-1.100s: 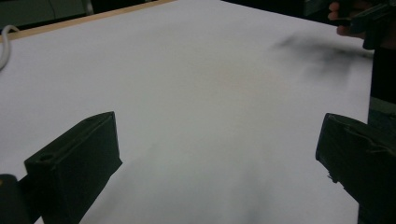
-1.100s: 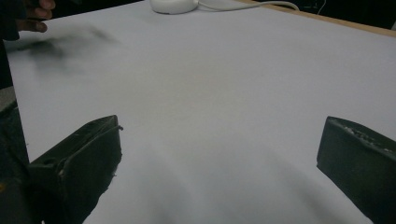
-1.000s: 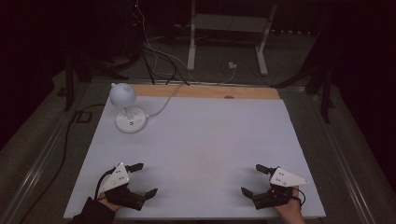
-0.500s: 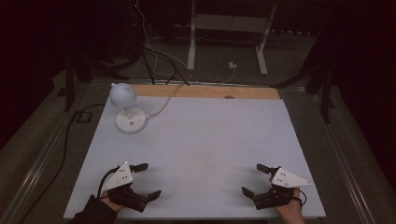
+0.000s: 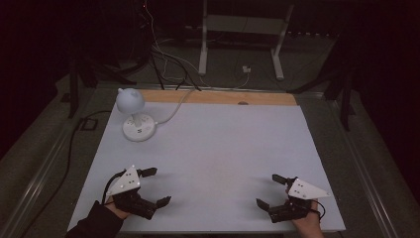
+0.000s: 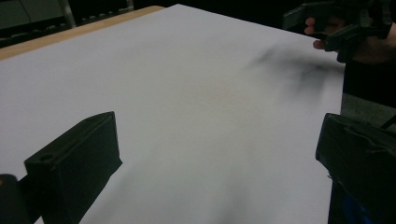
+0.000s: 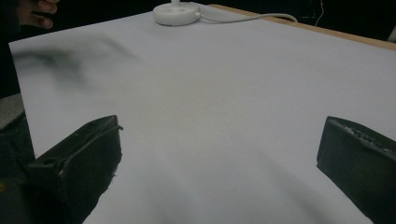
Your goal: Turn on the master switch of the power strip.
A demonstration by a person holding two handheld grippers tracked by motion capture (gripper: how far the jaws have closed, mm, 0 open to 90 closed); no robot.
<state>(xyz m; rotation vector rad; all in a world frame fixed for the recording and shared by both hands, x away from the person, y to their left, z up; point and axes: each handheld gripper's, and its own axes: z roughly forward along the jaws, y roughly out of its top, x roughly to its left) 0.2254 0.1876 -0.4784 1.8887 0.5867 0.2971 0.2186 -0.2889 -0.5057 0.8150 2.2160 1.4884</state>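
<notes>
1. High view puts my left gripper [image 5: 156, 187] at the near left corner of the surface [image 5: 218, 148], its fingers spread wide with nothing between them, tips aimed across toward the right.

2. My right gripper [image 5: 270, 191] sits at the near right corner, and its fingers are likewise parted and empty, tips aimed back toward the left one.

3. Left gripper view confirms it: the two black fingers [image 6: 74, 158] stand well apart, and between them lies bare white surface [image 6: 187, 102]. Beyond the tips, far off to the upper right, the other hand and its gripper [image 6: 345, 28] show at the edge.

4. Right gripper view reads the same: fingers [image 7: 79, 154] wide, bare surface [image 7: 224, 102] between them. Straight ahead and well beyond the tips stands the round white base of the lamp [image 7: 177, 13], its cord [image 7: 252, 17] trailing off to the right along the wooden strip [image 7: 327, 32].

5. From above, the lamp [image 5: 134, 115] stands upright at the far left of the surface, well apart from both grippers; it is nearer the left fingers than the right, and forward of them. Its white cord [image 5: 173, 106] runs off over the far edge.

6. My judgement on progress: nothing is done yet. The lamp is untouched, both grippers rest low at the near edge, and the whole reach toward the lamp is ahead of me.
</notes>
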